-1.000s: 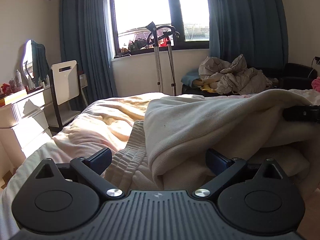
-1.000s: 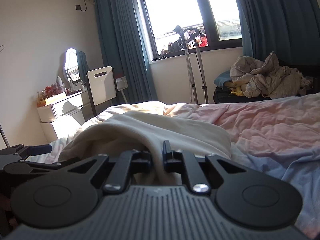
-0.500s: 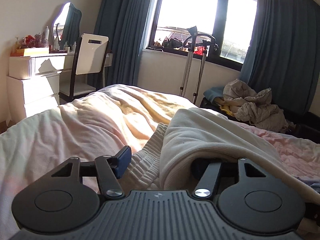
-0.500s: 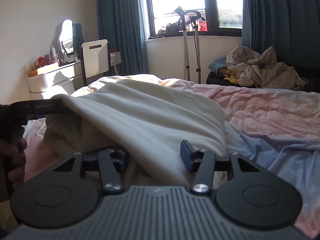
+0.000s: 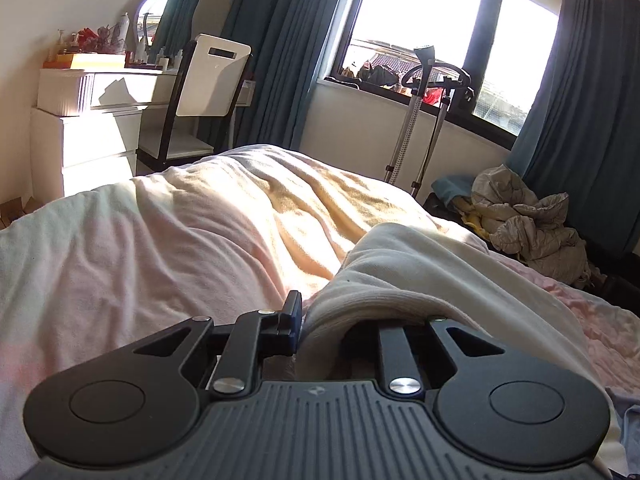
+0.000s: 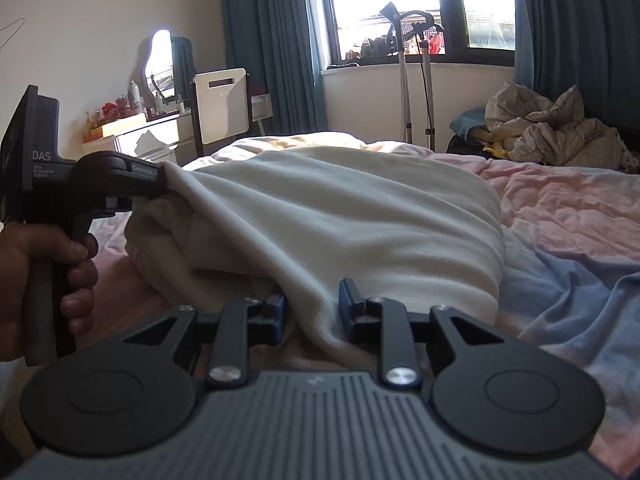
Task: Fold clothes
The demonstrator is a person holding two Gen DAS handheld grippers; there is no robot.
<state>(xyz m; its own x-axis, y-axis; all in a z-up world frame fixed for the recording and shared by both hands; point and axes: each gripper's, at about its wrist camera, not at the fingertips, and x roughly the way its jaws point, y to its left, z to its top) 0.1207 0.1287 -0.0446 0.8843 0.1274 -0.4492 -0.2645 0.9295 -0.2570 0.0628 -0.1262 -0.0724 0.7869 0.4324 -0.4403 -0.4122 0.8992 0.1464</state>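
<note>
A cream knit garment (image 6: 340,216) lies bunched on the bed, its folded edge (image 5: 400,272) rising toward both views. The jaws of my left gripper (image 5: 324,316) are closing on the hem. The left pad (image 5: 295,312) presses the cloth, and the right finger is hidden under it. In the right wrist view the left gripper (image 6: 162,178) holds up the garment's left corner, with a hand (image 6: 48,280) on its handle. My right gripper (image 6: 312,312) is also closing, with a thick fold of the garment filling the gap between its blue pads (image 6: 346,304).
The bed carries a pink and yellow duvet (image 5: 180,240) with a blue patch (image 6: 580,300) at the right. A white dresser (image 5: 88,128) and chair (image 5: 208,80) stand at the left. A clothes pile (image 6: 552,132) and a metal stand (image 6: 416,80) sit by the window.
The left jaws went from wide open to nearly shut on the hem while the gripper rolled and slid left. The right jaws let go of a thin layer, opened, then narrowed on a thicker fold lower down.
</note>
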